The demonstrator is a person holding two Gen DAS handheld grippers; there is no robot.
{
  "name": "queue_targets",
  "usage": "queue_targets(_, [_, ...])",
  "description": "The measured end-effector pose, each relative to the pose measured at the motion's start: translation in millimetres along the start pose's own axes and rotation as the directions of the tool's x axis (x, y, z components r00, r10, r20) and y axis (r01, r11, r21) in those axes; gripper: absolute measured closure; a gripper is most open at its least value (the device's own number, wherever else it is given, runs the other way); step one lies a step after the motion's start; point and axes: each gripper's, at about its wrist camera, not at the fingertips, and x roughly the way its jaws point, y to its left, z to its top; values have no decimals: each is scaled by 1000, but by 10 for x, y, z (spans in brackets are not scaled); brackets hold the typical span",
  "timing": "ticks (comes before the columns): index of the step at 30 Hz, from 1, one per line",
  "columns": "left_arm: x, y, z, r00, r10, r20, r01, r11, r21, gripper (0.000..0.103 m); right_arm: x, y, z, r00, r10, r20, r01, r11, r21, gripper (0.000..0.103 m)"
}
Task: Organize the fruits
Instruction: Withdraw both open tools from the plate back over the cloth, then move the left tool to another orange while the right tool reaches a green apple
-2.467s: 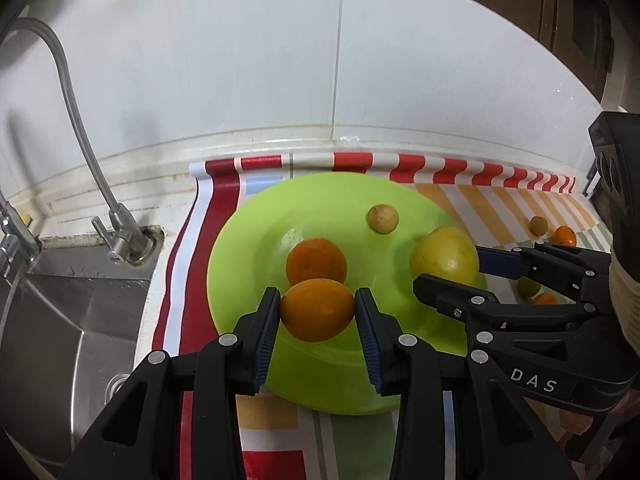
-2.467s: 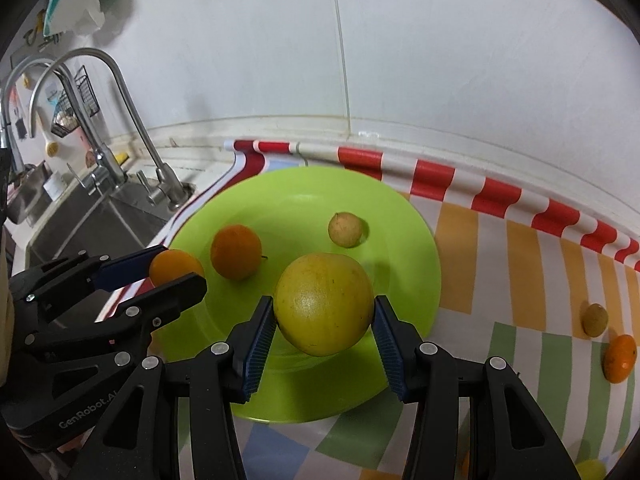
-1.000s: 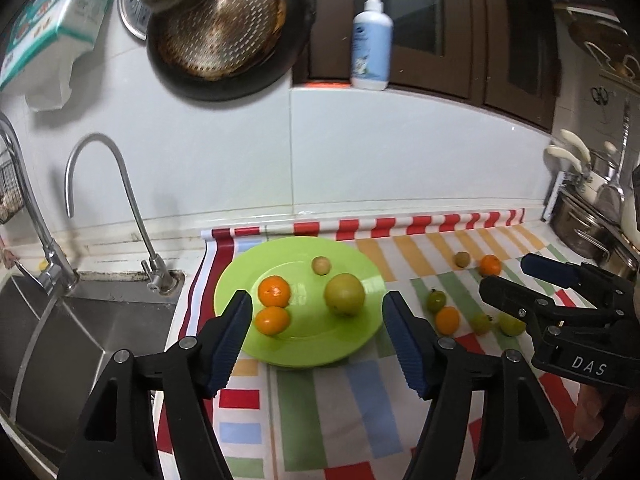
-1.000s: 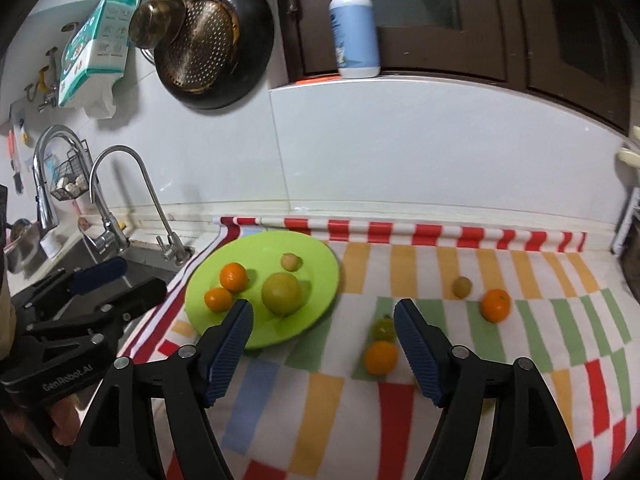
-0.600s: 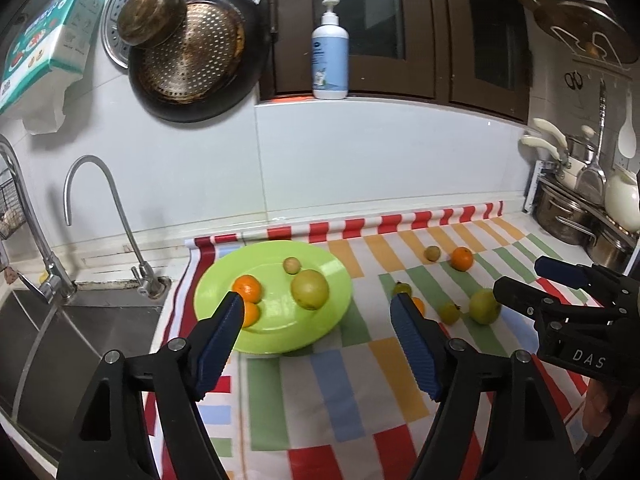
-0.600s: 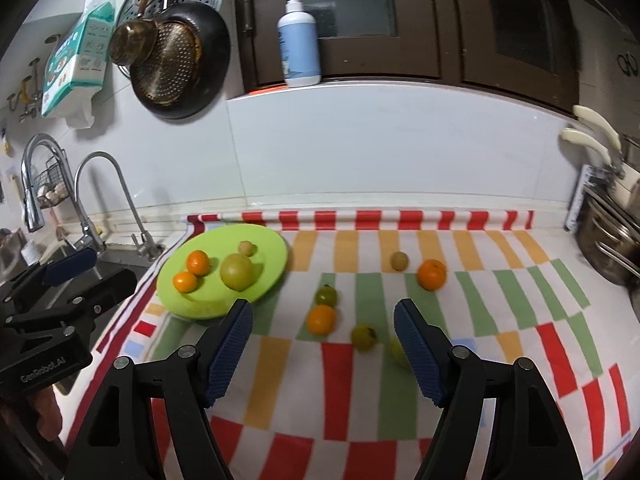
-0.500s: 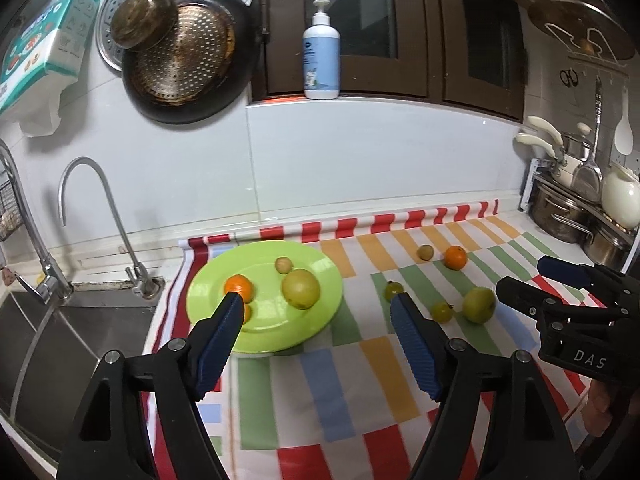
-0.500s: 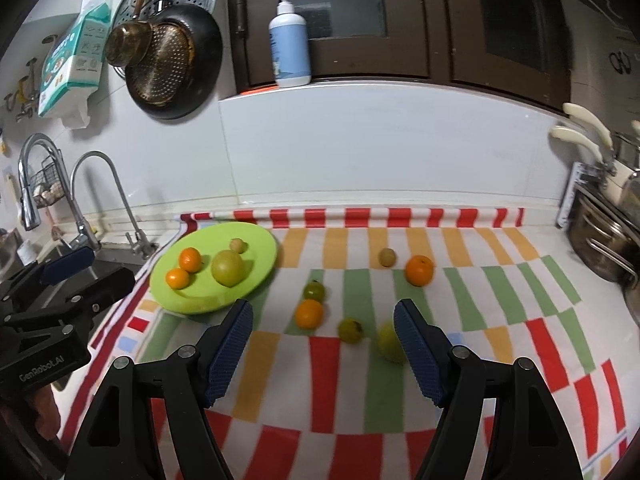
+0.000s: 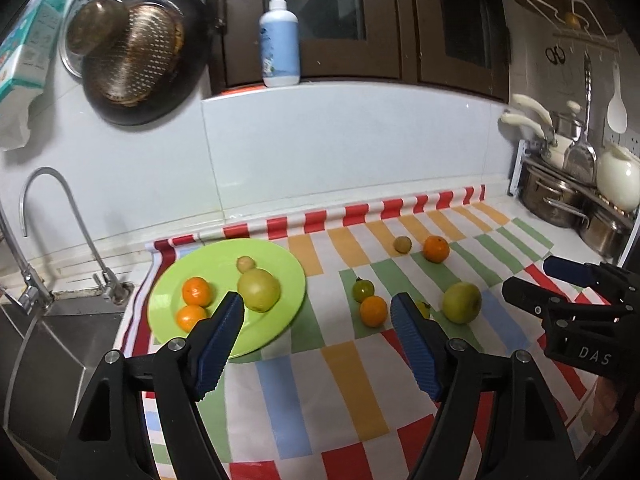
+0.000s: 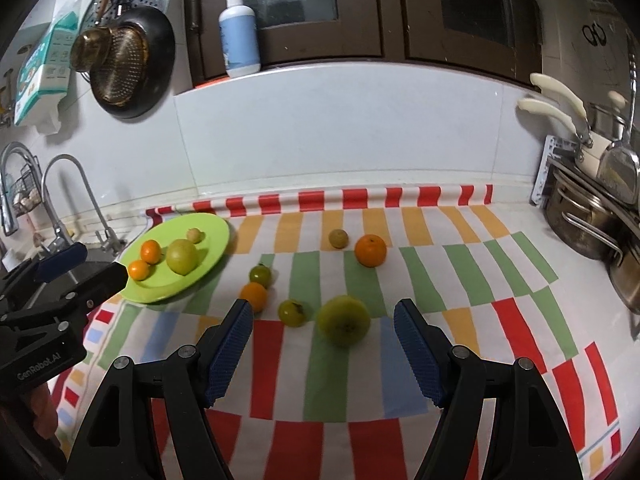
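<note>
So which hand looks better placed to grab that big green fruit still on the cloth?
Probably the right gripper: it is open and the big green fruit lies almost straight ahead between its fingers. The left gripper, also open, sits nearer the plate.

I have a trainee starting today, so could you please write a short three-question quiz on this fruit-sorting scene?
1. How many fruits lie on the green plate?
2. True or false: the right gripper holds the big green apple.
3. Which fruit lies nearest the plate: A) large orange, B) small green tomato, C) green apple?

Key: 1) four: two small oranges, one big yellow-green fruit, one small tan fruit. 2) false; both the right and left gripper are open and empty. 3) B.
</note>
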Motion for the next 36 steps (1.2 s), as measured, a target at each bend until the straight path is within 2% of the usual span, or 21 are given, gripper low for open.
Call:
queue_targets(13, [522,-156,-131,994,-53,-95,57,998,36,28,452,-176,-107,994,14,-108,-12,1000,24,30])
queue_targets(27, [1107,-345,-229,968,-139,-211,152,987,47,28,888,-271,-278,976,50,-213,-30,995,97,33])
queue_targets(36, [1367,-385,-167,960,-140,-244,156,986,50,39,1059,-272,-249,972,59,-227,-32,992,121,40])
